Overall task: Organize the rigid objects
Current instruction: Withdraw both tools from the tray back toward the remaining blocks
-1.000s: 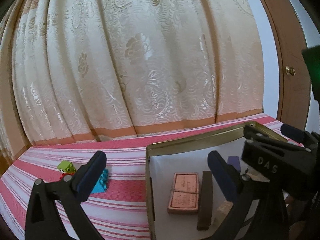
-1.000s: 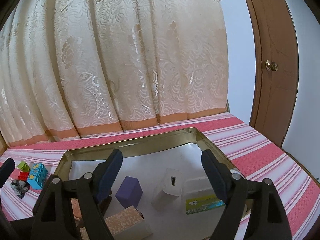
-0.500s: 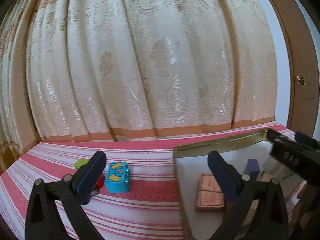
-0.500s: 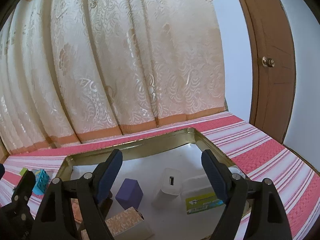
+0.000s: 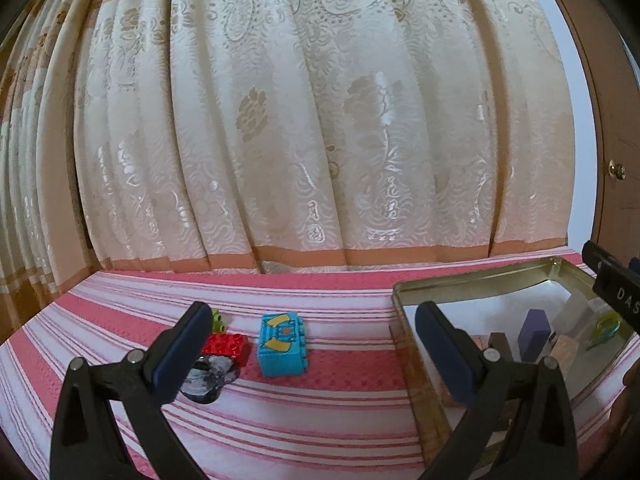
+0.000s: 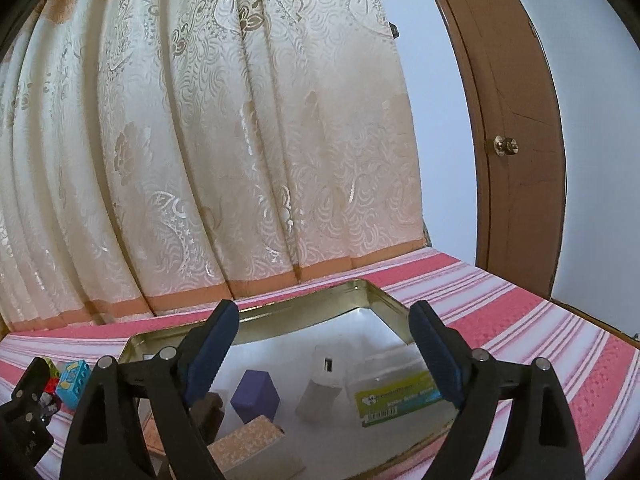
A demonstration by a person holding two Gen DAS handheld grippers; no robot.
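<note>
a: left wrist view first — what filled it?

b: mostly the cream patterned curtain (image 5: 320, 120) hanging at the far side, with its orange hem meeting the pink and white striped cloth (image 5: 320, 420) below. a brown door (image 6: 516, 160) with a brass knob stood at the far right.

a: and the container?

b: a shallow gold-rimmed metal tin (image 6: 256, 326) lay on the cloth, to the right in the left view and straight ahead in the right view. the things already in it were a clear case with a green label (image 6: 396, 398), a white adapter (image 6: 322, 384) standing near the middle, a purple block (image 6: 256, 394) just left of that, a pink patterned box (image 6: 248, 444) at the near edge and a dark brown bar (image 6: 208, 412) beside it.

a: the tools?

b: the left gripper (image 5: 314, 344) was held wide, nothing between its blue pads, aimed at the loose toys. the right gripper (image 6: 324, 348) was also spread wide over the tin and had just been opening further; it gripped nothing.

a: what was outside the tin?

b: a small cluster on the cloth, well left of the tin. the blue toy brick (image 5: 282, 344) with yellow markings sat alone, nearest the tin. just left of it was a red brick (image 5: 226, 346), with a dark silvery object (image 5: 208, 378) touching its near side and a green brick (image 5: 218, 320) behind, partly hidden by the left pad.
</note>
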